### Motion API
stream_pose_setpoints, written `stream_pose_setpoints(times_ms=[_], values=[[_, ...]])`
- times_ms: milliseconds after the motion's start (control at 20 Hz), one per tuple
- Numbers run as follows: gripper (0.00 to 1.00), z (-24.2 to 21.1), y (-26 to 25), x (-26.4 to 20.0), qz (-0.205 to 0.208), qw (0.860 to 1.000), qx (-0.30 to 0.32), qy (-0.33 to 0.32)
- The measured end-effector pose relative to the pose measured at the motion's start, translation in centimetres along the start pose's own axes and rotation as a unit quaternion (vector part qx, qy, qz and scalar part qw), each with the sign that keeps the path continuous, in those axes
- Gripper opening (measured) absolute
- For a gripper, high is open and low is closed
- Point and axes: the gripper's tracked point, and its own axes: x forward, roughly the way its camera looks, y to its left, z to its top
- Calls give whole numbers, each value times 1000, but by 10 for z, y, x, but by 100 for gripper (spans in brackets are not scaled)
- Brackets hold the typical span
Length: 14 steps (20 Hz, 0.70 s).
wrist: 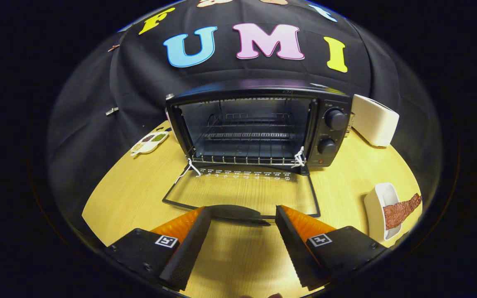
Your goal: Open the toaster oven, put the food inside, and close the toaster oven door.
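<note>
The pale wooden surface (139, 194) carried a black metal toaster oven (259, 124) with its door (242, 194) already folded down flat, a glass pane in a thin dark frame with a rounded handle (234, 212) lying just ahead of the tongs (242, 223). Inside, a wire rack (246, 155) showed in the dark, boxy cavity, and white string was tied at both lower corners of the opening. Two round knobs sat on its right panel. A smooth cream box (374, 120) stood beside the oven's right side. The food (402, 210), a rough, reddish-brown strip, lay in a white oblong dish (373, 207) well off to the right of the tongs. A small divided dish (149, 142) rested left of the oven.

The tongs were spread apart and gripped nothing, with ridged inner faces. The likely risk: the thin, limp strip could slip or tear when pinched, or the light dish could skid.
</note>
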Motion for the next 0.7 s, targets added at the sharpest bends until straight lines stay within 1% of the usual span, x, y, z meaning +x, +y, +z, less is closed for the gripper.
stream_pose_setpoints(times_ms=[350, 450, 700], values=[[98, 46, -47, -52, -31, 999, -12, -36], [98, 68, -64, -69, -37, 998, -9, -55], [98, 104, -108, -97, -31, 997, 7, -72]])
